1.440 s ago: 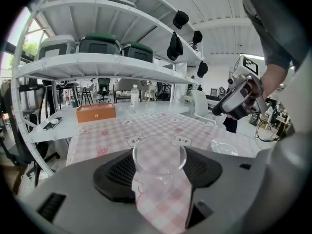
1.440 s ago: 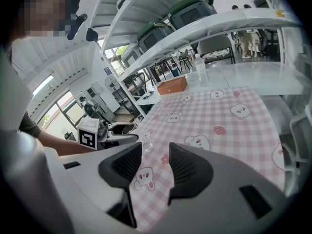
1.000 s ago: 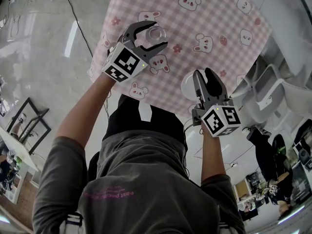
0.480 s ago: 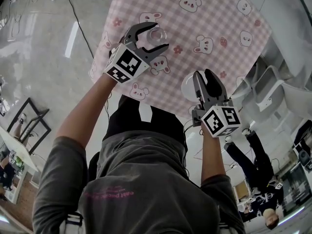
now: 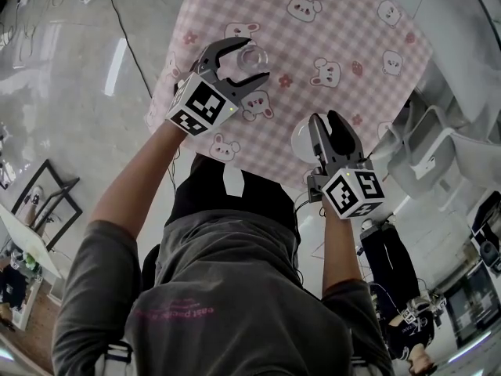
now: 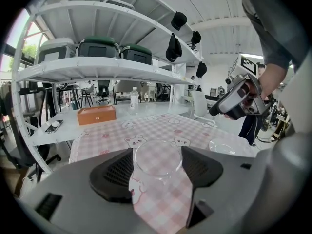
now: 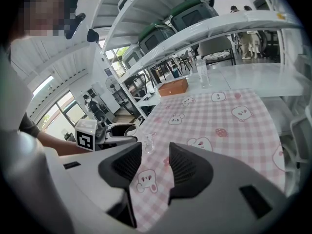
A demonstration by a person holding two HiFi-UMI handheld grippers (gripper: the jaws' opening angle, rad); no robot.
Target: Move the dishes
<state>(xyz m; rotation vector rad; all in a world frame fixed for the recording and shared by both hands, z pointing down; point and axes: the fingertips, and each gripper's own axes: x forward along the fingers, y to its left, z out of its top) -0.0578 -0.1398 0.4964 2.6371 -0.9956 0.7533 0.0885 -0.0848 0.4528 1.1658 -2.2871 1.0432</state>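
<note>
**Left jaws around the glass, right jaws over the plate**

My left gripper (image 5: 250,58) stands with its jaws wide apart, one on each side of a small clear glass (image 6: 157,158). The glass stands upright on the pink checked tablecloth (image 5: 352,30), close to the left edge of the table and not far from its near-left corner. The glass nearly fills the space between my two pads. I cannot tell whether either pad actually touches it.

My right gripper (image 5: 326,121) has its jaws only a little apart, with a narrow gap between the ribbed pads. Nothing sits in that gap; only the bear-printed cloth shows through it. This gripper hangs over the near-right corner of the table, just beside a clear round plate (image 5: 300,141). The plate lies flat on the cloth at that corner. From the left gripper view the plate (image 6: 222,146) shows to the right of the glass, well apart from it.

Beyond the far edge of the cloth, on bare white tabletop, an orange box (image 6: 96,115) and a water bottle (image 6: 134,97) stand under a white shelf (image 6: 97,65) that carries dark-lidded bins.
</note>
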